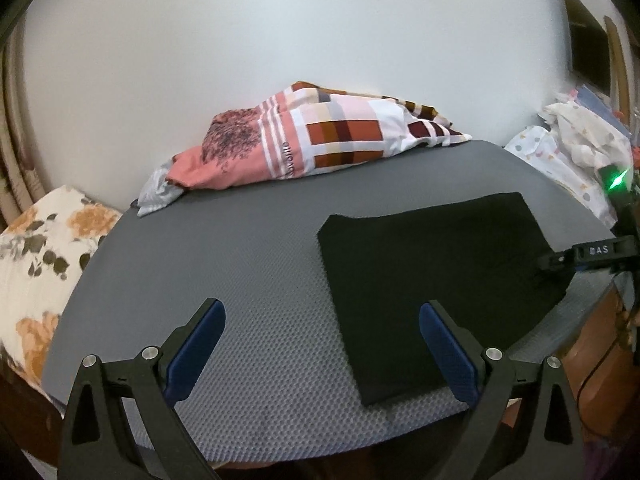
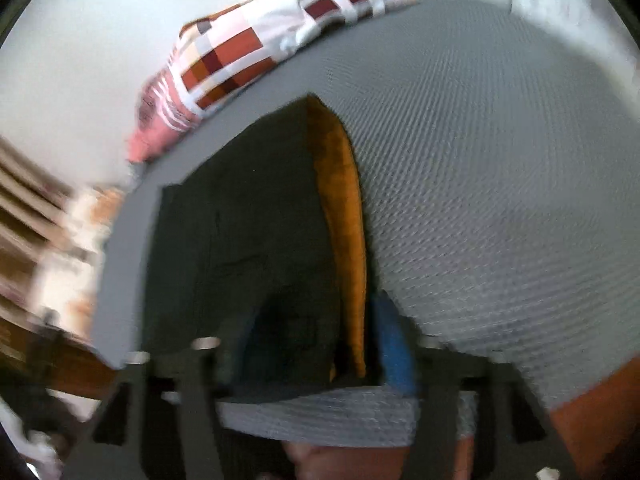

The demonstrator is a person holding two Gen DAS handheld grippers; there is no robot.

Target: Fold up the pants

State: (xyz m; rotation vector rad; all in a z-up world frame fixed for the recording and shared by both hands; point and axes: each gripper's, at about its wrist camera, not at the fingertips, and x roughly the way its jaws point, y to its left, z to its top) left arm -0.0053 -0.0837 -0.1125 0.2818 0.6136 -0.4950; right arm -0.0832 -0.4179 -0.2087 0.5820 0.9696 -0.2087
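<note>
The black pants (image 1: 436, 276) lie folded into a flat rectangle on the right part of the grey mat (image 1: 224, 264). My left gripper (image 1: 320, 340) is open and empty above the mat, left of the pants' near corner. My right gripper (image 1: 560, 260) reaches in from the right at the pants' right edge. In the blurred right wrist view the pants (image 2: 240, 240) lie between the fingers of the right gripper (image 2: 320, 352), with an orange inner strip (image 2: 344, 220) showing along their right edge. Whether the jaws pinch the cloth is unclear.
A checked pink and rust pillow (image 1: 304, 136) lies at the mat's far edge against the white wall. A floral cushion (image 1: 36, 264) is at the left. White dotted cloth (image 1: 568, 152) is heaped at the far right. The mat's front edge is close below.
</note>
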